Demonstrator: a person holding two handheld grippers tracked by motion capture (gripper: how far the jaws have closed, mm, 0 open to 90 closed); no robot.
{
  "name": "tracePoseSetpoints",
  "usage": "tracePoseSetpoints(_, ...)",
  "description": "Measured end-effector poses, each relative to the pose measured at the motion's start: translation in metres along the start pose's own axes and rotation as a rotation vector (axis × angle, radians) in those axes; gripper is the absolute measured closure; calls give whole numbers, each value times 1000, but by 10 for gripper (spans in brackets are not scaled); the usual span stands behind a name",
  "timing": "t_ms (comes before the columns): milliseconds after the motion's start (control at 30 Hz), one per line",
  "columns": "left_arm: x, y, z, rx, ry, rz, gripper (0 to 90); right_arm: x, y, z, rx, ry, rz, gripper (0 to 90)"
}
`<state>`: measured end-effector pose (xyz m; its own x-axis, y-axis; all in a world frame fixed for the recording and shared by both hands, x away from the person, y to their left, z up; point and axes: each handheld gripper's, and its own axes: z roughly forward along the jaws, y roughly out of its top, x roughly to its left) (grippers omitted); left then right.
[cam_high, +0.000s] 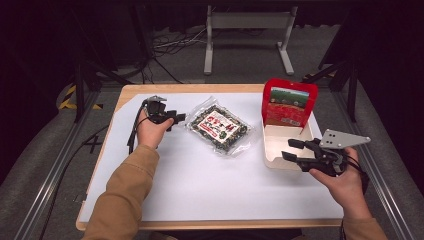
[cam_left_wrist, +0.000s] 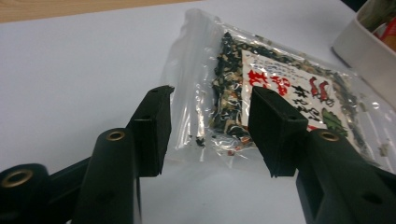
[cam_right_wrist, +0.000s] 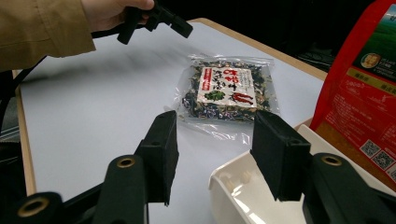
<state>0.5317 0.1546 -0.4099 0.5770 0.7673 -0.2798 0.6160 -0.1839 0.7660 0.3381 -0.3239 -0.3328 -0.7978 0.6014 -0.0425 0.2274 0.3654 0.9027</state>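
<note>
Item one, a flat clear plastic packet of dark dried flakes with a white-and-red printed label (cam_high: 218, 126), is lying near the middle of the white sheet-covered wooden table (cam_high: 200, 190), turned at an angle so one corner is pointing toward the person's left hand; it is sitting flat and untouched, which is leaving its thin sealed edge free for a pinch. Item two, the left gripper (cam_high: 176, 119), is hovering just beside that near corner, held low and nearly level in the left hand, apparently so the jaws can slide in along the table surface; in the left gripper view its jaws are standing apart with the packet's transparent edge (cam_left_wrist: 196, 116) showing in the gap between them, not yet closed on anything. Item three, a white shallow plastic tray (cam_high: 272, 145), is resting at the right side of the table with a red printed cardboard package (cam_high: 289, 102) standing upright against its far end, leaving the tray's near part open, probably as the place the packet is going. Item four, the right gripper (cam_high: 292, 150), is waiting over the tray's near rim, its jaws also spread and holding nothing, likely positioned there to steady the tray or receive the packet
</note>
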Motion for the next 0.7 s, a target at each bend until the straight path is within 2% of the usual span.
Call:
tracePoseSetpoints(133,5,1,7,6,18,-15,499,2,0,0,2,7,-10,512)
tracePoseSetpoints(167,6,0,10,8,18,-29,499,3,0,0,1,10,-11,512)
tracePoseSetpoints(267,11,-3,15,35,46,-41,499,4,0,0,1,15,-17,512)
tracePoseSetpoints(367,15,-5,18,46,52,-57,502,4,0,1,0,19,-23,512)
tracePoseSetpoints(467,18,-5,18,44,51,-72,519,4,0,2,0,24,-22,512)
tracePoseSetpoints(533,21,-6,19,41,34,-96,536,4,-1,3,2,25,-25,511)
tracePoseSetpoints(700,23,-9,24,57,20,-110,608,5,-2,6,11,31,-36,514)
